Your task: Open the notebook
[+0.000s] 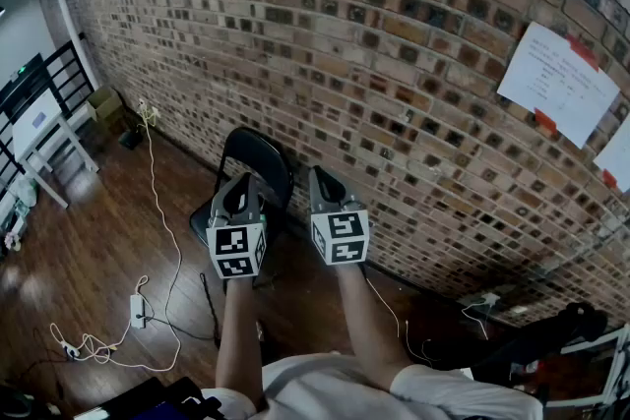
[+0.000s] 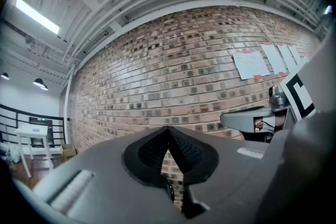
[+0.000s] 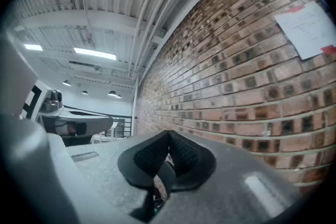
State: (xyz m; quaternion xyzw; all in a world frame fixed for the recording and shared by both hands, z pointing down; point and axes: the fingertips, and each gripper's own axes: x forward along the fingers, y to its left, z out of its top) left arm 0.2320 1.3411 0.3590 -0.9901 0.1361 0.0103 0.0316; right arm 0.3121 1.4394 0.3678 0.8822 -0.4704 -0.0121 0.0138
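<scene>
No notebook shows in any view. In the head view a person's forearms hold my left gripper [image 1: 243, 197] and my right gripper [image 1: 325, 187] side by side, level, pointing at a brick wall [image 1: 394, 64]. In the left gripper view the left gripper [image 2: 168, 131] has its black pads meeting at the tips, shut, with nothing between them. In the right gripper view the right gripper [image 3: 168, 136] is likewise shut and empty. Each gripper view shows the other gripper at its side.
A black chair [image 1: 254, 167] stands against the wall just beyond the grippers. White papers [image 1: 556, 82] are taped to the wall at right. A power strip and cables [image 1: 138, 310] lie on the wooden floor at left. A white table [image 1: 39, 128] stands at far left.
</scene>
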